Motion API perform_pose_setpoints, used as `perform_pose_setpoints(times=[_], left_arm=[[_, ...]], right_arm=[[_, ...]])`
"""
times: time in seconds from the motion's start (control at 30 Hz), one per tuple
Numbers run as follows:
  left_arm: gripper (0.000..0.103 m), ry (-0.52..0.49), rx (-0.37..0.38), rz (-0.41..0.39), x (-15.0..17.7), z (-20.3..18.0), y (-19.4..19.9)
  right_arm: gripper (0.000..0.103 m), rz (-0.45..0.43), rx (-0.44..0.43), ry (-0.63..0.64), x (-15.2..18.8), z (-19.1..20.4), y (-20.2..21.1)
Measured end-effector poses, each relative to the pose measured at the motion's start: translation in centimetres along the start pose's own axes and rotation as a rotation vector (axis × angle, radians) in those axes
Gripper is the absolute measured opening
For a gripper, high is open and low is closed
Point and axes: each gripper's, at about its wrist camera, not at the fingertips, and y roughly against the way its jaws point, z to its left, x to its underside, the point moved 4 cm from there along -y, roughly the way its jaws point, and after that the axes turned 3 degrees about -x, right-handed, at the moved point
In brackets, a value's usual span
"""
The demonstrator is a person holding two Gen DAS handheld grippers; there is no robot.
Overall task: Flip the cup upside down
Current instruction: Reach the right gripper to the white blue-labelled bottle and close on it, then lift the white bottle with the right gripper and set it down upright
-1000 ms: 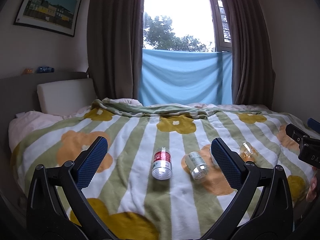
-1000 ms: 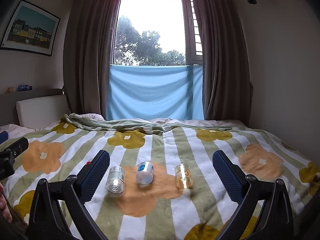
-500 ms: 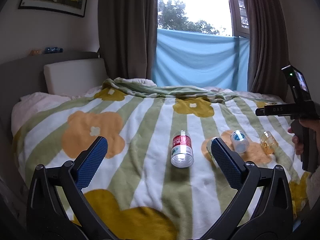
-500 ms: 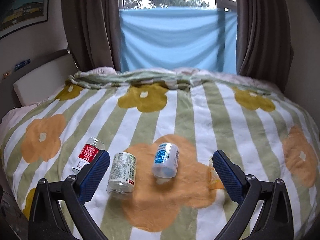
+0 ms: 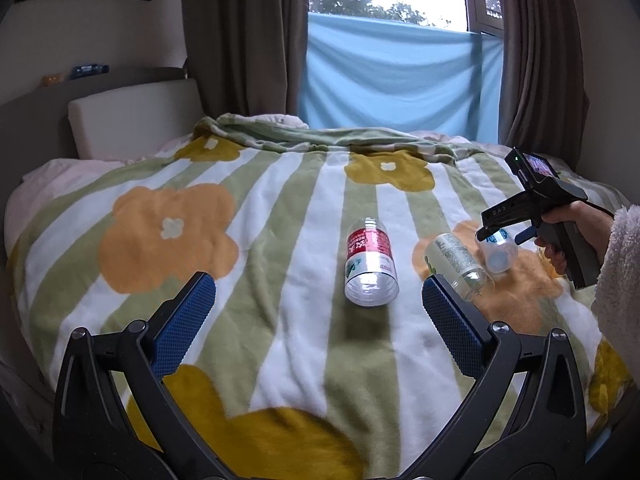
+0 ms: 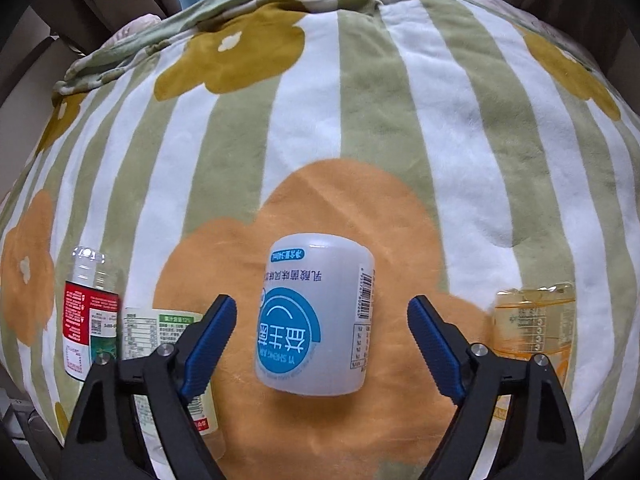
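Cup (image 6: 316,320), translucent white with a round blue label, lies on its side on the blanket's (image 6: 460,140) orange flower, between the right gripper's (image 6: 322,340) spread, untouching fingers. Left gripper (image 5: 318,316) gapes empty.

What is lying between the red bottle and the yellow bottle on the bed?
Between the red bottle and the yellow bottle, the right wrist view shows a green-label bottle and a white cup with a blue label.

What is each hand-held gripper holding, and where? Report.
Nothing. The right hand-held gripper is open around the white blue-labelled plastic bottle, not touching it; the left hand-held gripper is open.
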Motion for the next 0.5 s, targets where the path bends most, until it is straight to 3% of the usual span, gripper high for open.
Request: perform_pose_setpoints(times=[0.2,0.5], left_arm=[[0.103,0.004,0.006,0.017,0.3,0.1,-0.4],[0.103,-0.002,0.013,0.005,0.3,-0.2,0.1]], right_arm=[[0.058,0.039,-0.031,-0.018,0.2,-0.3,-1.1],[0.057,-0.003,-0.022,0.007,1.4,0.1,1.7]])
